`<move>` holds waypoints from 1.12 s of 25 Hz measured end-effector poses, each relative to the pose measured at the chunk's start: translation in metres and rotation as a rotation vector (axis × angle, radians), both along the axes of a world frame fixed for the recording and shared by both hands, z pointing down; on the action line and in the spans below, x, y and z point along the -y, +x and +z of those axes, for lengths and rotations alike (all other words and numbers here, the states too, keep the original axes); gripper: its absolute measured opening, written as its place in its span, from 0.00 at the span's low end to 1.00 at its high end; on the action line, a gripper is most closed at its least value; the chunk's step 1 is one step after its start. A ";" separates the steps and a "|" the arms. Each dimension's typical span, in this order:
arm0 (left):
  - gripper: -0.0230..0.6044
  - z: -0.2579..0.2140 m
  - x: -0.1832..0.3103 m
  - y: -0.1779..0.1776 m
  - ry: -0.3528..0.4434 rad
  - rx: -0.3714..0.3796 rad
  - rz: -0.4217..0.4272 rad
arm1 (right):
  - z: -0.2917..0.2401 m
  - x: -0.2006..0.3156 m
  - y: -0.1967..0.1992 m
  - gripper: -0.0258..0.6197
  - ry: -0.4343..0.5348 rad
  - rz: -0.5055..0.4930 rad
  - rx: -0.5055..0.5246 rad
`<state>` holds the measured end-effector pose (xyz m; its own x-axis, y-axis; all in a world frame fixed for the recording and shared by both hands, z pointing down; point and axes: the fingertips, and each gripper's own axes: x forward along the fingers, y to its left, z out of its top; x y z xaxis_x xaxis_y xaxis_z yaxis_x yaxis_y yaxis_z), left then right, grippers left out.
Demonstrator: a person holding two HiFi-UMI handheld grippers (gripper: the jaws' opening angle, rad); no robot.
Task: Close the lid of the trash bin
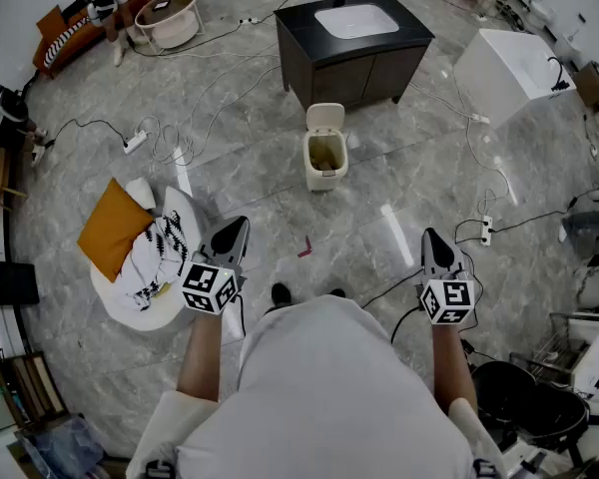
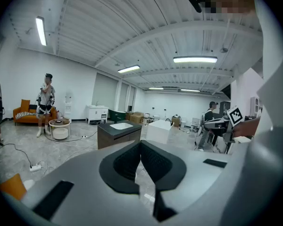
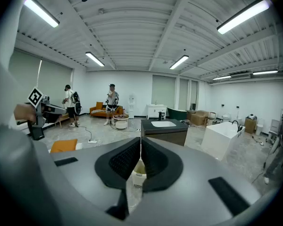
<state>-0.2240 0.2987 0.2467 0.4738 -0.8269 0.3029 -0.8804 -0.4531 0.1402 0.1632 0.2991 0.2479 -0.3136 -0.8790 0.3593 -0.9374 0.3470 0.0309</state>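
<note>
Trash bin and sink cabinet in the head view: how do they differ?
The trash bin is cream and small; the sink cabinet is dark and much larger. The bin's lid stands raised; the cabinet's doors are shut. Both stand on the grey floor.

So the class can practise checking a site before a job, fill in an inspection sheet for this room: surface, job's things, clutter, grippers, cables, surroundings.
Surface: glossy grey stone floor.
Job's things: trash bin stands in front of the sink cabinet; its lid is raised upright, so the bin is open.
Clutter: orange cushion and patterned cloth on a white round seat; small red scrap on the floor.
Grippers: left gripper and right gripper both shut, empty, well short of the bin.
Cables: white cables and a power strip on the floor; black cable by the right gripper.
Surroundings: white bathtub, orange sofa, people standing far off.
</note>
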 end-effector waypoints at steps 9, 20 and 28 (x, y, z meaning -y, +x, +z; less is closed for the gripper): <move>0.06 0.004 0.006 0.000 0.005 -0.003 0.015 | 0.003 0.004 0.000 0.09 0.004 0.015 -0.001; 0.06 0.007 0.007 -0.010 -0.004 -0.009 0.039 | 0.000 0.004 -0.014 0.09 0.010 0.027 -0.013; 0.06 0.017 0.006 -0.028 -0.016 -0.017 0.061 | 0.005 -0.001 -0.037 0.09 0.007 0.031 -0.030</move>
<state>-0.2516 0.2929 0.2638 0.5281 -0.7915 0.3076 -0.8488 -0.5032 0.1623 0.1260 0.3005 0.2529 -0.2749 -0.8908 0.3617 -0.9463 0.3172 0.0619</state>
